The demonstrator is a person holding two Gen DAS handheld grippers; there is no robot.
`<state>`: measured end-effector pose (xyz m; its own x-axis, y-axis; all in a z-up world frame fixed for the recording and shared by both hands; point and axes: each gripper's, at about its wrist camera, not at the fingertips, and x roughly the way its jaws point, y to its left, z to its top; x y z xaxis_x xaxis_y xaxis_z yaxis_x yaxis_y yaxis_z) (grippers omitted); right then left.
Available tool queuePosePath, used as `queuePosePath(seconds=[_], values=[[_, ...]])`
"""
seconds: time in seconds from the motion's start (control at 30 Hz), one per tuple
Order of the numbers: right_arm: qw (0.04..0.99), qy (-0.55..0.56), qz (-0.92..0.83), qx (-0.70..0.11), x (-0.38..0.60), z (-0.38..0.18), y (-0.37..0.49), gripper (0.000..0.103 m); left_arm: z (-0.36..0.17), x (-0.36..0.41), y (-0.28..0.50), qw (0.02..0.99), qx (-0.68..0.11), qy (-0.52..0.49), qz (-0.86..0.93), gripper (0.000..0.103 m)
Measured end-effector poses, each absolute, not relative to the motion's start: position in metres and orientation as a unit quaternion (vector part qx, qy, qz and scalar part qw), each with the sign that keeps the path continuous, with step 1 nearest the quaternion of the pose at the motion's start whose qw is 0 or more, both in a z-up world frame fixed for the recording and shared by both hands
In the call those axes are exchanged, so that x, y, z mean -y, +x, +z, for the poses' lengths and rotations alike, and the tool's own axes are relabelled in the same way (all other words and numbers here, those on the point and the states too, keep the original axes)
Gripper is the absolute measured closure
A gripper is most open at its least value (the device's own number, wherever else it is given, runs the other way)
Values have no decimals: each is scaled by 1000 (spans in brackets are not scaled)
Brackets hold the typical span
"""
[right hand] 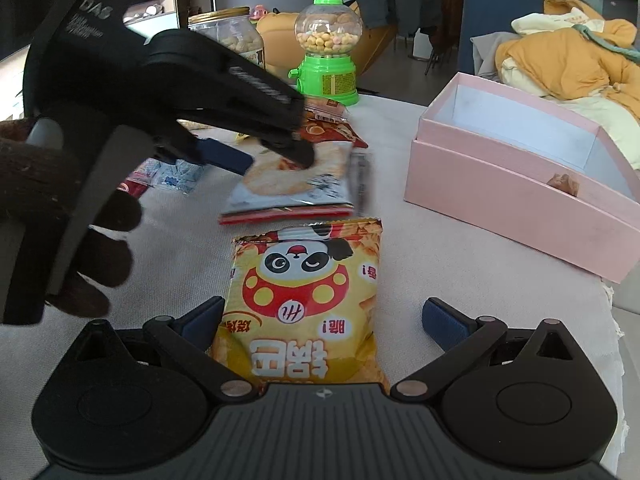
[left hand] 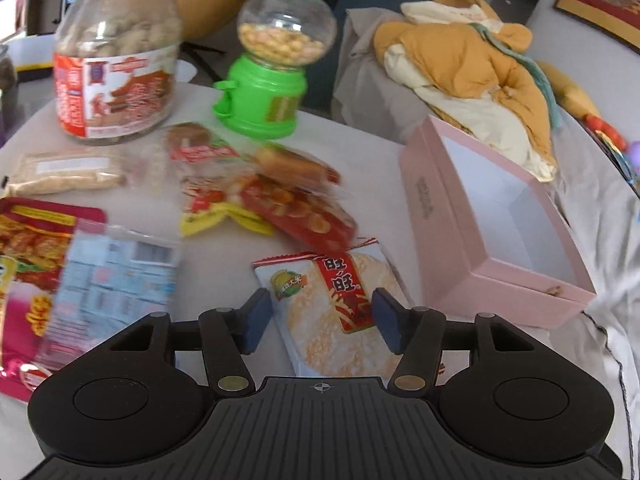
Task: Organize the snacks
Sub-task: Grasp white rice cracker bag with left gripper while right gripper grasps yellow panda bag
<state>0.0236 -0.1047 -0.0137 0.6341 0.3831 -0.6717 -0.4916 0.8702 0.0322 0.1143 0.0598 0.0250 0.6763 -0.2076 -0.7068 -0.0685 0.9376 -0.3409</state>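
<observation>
1. The right gripper (right hand: 322, 320), jaws spread wide, straddles a yellow panda snack bag (right hand: 308, 308) lying on the near part of the white table (right hand: 180, 248); neither pad visibly presses it.
2. Just beyond, the left gripper (left hand: 320, 320), held by a gloved hand (right hand: 60, 220), hangs open over a rice cracker packet (left hand: 336, 312), gripping nothing.
3. To the right sits an open pink box (left hand: 500, 240).
4. Farther left, loose snack packets (left hand: 280, 200) lie scattered.
5. At the far edge stand a green candy dispenser (left hand: 272, 80) and a biscuit jar (left hand: 116, 56).
</observation>
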Motion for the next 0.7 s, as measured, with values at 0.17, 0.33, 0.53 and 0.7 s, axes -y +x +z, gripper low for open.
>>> queuePosePath(seconds=[0.17, 0.33, 0.53, 0.7], values=[[901, -77, 242, -352, 105, -13, 23, 0, 41, -51, 103, 919, -346, -184, -39, 43], [901, -78, 242, -352, 105, -13, 22, 0, 51, -22, 99, 930, -351, -82, -67, 42], [898, -89, 241, -358, 115, -11, 12, 0, 29, 15, 104, 925, -367, 52, -87, 37], [905, -73, 222, -356, 143, -12, 4, 0, 17, -11, 87, 927, -356, 115, -41, 38]])
